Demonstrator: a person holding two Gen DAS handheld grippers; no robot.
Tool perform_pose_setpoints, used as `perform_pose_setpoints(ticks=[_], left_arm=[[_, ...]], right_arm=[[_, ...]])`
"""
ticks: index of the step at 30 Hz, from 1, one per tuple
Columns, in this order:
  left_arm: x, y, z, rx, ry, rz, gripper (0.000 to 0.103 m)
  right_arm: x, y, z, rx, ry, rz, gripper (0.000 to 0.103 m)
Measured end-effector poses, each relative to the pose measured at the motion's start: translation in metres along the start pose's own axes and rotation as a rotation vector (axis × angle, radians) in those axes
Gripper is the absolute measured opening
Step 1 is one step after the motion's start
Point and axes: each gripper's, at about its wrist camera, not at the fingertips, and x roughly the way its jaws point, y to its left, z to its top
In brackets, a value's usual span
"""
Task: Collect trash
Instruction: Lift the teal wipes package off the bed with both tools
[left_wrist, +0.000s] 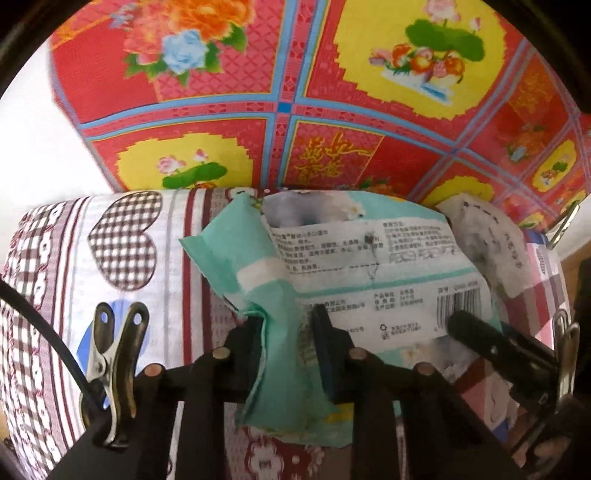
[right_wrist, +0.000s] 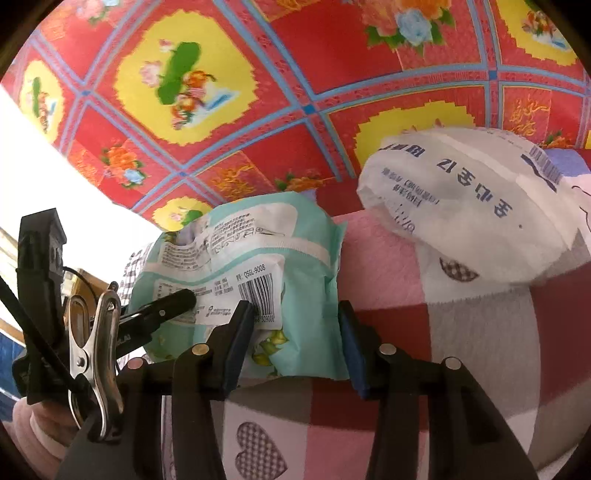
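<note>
Both views are bright with strong, saturated colour, and a blown-out white patch glares at nine o'clock. Fisheye bending curves the edges, with dark vignetting in the corners. Print looks slightly soft and blurred.

The small print on the crumpled mint-green plastic wrapper (left_wrist: 369, 266) is too fine to read in either view, and the left claw (left_wrist: 286, 325) covers its lower left corner where the pads pinch a fold. In the right wrist view the white plastic bag with blue lettering (right_wrist: 469, 206) runs out past the right edge. The checked, heart-patterned cloth (right_wrist: 480, 332) hides whatever lies beneath it, and the dark frame crops it on both sides.
</note>
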Motion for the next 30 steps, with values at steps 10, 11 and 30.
perform_pose_setpoints(ticks=[10,11,30], left_arm=[[-0.049,0.005,-0.025,0.008,-0.041,-0.018,0.026],[-0.057,0.009,-0.028,0.014,-0.048,-0.021,0.026],[-0.119,0.034,-0.080,0.082,-0.107,-0.078,0.026]], right_arm=[[-0.029,0.026,-0.033,0.000,-0.051,-0.002,0.047],[-0.031,0.029,-0.037,0.004,-0.057,-0.004,0.047],[-0.095,0.065,-0.099,0.009,-0.146,-0.040,0.047]])
